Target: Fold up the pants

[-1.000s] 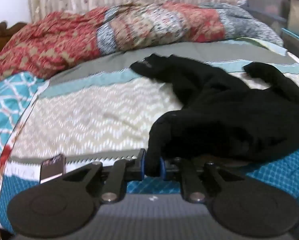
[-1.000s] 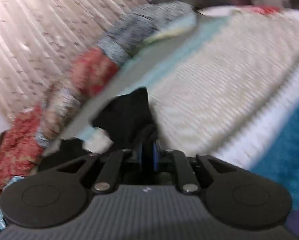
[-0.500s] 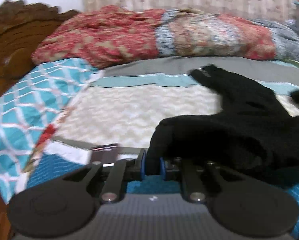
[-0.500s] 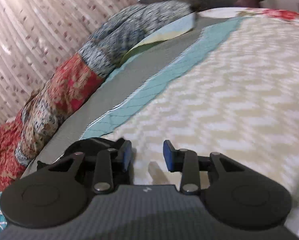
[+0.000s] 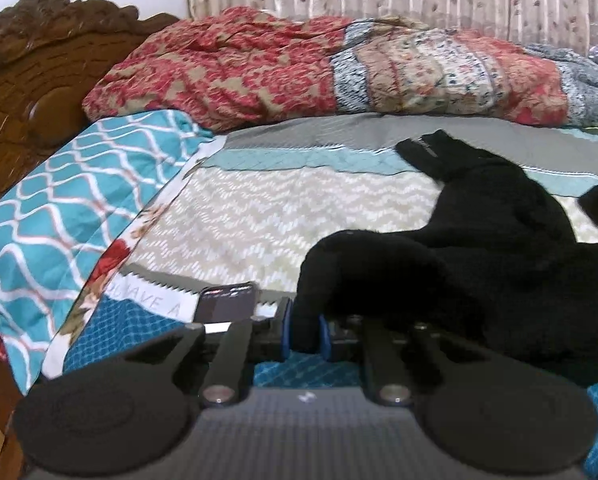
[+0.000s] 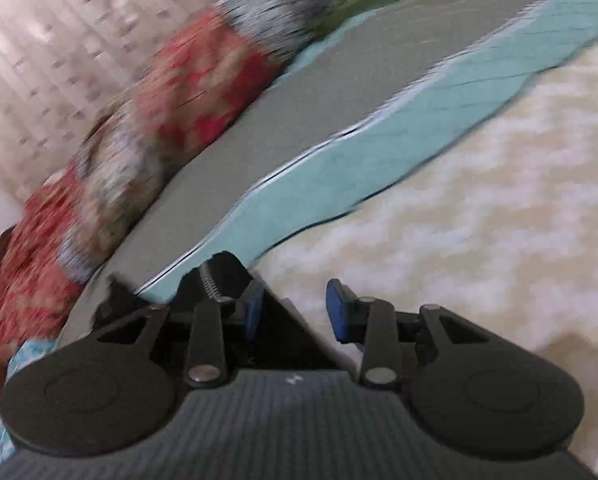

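Note:
Black pants lie bunched on the patterned bedspread at the right of the left wrist view, one leg reaching toward the far pillows. My left gripper is shut on a fold of the pants at the near edge of the bed. My right gripper is open and empty just above the bedspread. A black end of the pants shows just beyond and under its left finger. The right wrist view is blurred.
A phone lies on the bedspread just left of my left gripper. A red floral quilt is heaped along the far side, also in the right wrist view. A teal pillow and carved wooden headboard are at the left.
My right gripper let go of the pants end, opened, and shifted over the bedspread. My left gripper, still holding the fold, swung left so the headboard and pillow came into view.

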{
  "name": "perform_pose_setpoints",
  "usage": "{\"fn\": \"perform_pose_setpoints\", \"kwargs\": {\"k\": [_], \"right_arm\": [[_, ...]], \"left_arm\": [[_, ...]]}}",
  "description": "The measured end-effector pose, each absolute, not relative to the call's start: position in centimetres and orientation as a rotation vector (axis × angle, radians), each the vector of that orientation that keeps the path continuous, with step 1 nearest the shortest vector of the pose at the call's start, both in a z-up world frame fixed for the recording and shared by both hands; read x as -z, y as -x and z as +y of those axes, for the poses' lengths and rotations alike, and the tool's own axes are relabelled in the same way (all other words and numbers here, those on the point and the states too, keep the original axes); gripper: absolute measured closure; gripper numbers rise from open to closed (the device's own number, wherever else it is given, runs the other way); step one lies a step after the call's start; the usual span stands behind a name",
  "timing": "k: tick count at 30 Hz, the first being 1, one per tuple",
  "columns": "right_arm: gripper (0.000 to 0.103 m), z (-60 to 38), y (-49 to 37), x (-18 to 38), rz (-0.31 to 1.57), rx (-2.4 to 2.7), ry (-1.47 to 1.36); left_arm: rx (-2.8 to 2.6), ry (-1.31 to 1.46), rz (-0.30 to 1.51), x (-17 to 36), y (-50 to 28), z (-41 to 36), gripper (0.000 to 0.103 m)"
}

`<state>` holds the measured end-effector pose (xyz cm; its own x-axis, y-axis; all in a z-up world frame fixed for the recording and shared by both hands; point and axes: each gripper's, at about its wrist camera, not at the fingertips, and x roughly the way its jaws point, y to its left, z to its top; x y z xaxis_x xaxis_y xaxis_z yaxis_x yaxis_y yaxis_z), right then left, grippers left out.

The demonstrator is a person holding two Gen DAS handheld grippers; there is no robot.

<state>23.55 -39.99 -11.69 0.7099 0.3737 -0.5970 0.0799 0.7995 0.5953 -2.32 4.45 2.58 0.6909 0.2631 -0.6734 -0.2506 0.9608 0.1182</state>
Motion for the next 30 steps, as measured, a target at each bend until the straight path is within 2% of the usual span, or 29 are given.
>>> {"fn": "perform_pose_setpoints", "kwargs": {"k": [1,6,11,15,16,17,18,23,25,30], "right_arm": [[0.065,-38.6,-23.5,11.4,0.799,-0.216,-0.599],[0.046,-32.5,-22.7,11.0,0.906,-0.388,-0.355],[0.044,-30.7,-22.1,10.0,0.917,-0.409,-0.196],[0.044,-32.4,-23.5,10.3,0.934,-0.390,-0.346],[0.046,-32.7,-24.1,10.4,0.945,-0.379,-0.396],[0.074,-33.0,-24.5,10.6,0.965,-0.362,-0.426],[0.078,-33.4,-24.8,10.6,0.979,-0.338,-0.431],[0.080,-38.1,-23.3,6.3,0.806,-0.164,-0.481],[0.081,-42.9,-21.8,3.7,0.685,-0.028,-0.541],[0.084,-54.4,-16.7,-2.4,0.442,0.395,-0.473]], "left_arm": [[-0.277,-0.017,0.752,-2.6,2.3,4.3,0.090],[-0.242,-0.014,0.747,-2.7,2.2,3.6,0.090],[-0.238,-0.005,0.764,-2.6,2.1,3.5,0.090],[-0.244,0.014,0.771,-2.4,2.2,3.6,0.090],[-0.243,0.014,0.772,-2.5,2.2,3.6,0.090],[-0.243,0.011,0.773,-2.5,2.2,3.6,0.090],[-0.240,0.005,0.770,-2.6,2.2,3.6,0.090],[-0.252,-0.010,0.726,-3.6,2.2,2.9,0.090],[-0.260,-0.005,0.722,-3.8,2.0,3.0,0.091],[-0.229,0.006,0.735,-3.6,1.5,2.2,0.090]]}}
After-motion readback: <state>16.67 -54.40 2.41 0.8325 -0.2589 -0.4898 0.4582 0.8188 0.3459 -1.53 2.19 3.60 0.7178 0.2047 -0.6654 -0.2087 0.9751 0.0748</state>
